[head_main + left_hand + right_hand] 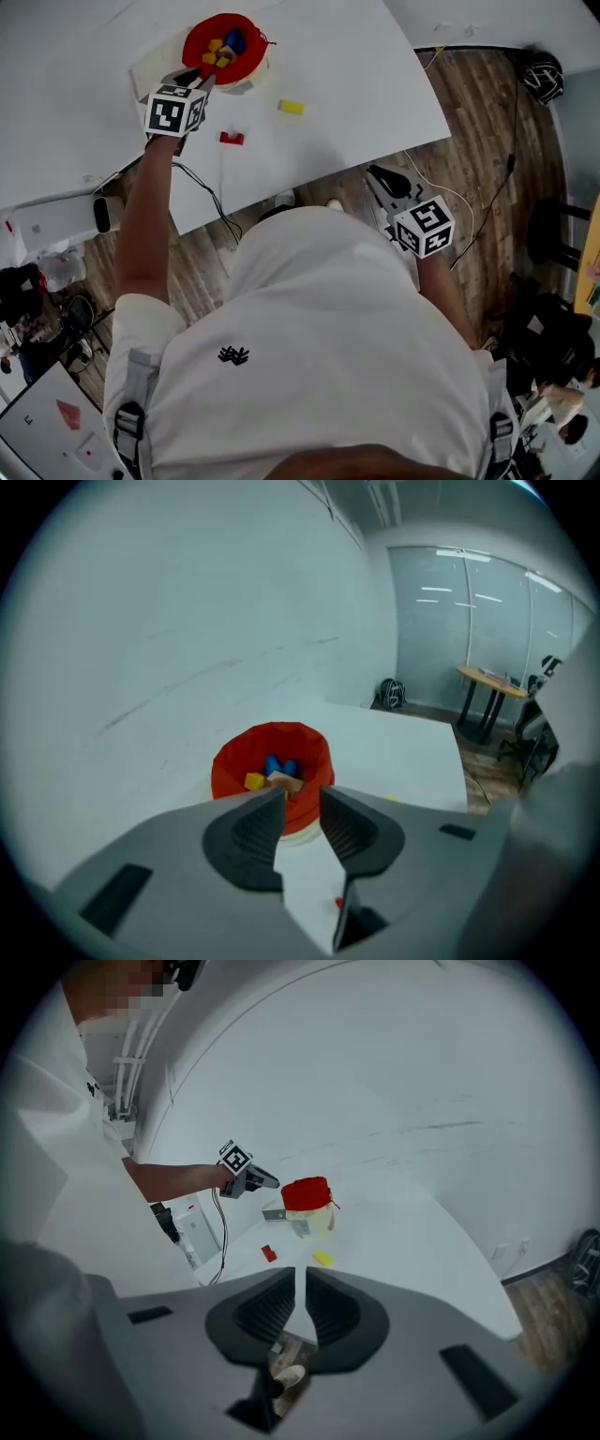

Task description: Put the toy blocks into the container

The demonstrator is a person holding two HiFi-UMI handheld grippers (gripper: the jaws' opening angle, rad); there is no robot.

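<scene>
Two strays right of my left gripper: red plastic block, yellow plastic block. Jaws apart, empty; round red container just ahead. Right gripper barely open, empty.

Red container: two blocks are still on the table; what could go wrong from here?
The left gripper, jaws apart and empty, hangs close by the rim of the red container; a swing could tip it and spill the blocks inside. The red block and yellow block could skid away under a misaimed pinch.

Bare white table around yellow block and red block; left gripper beside red container.
</scene>
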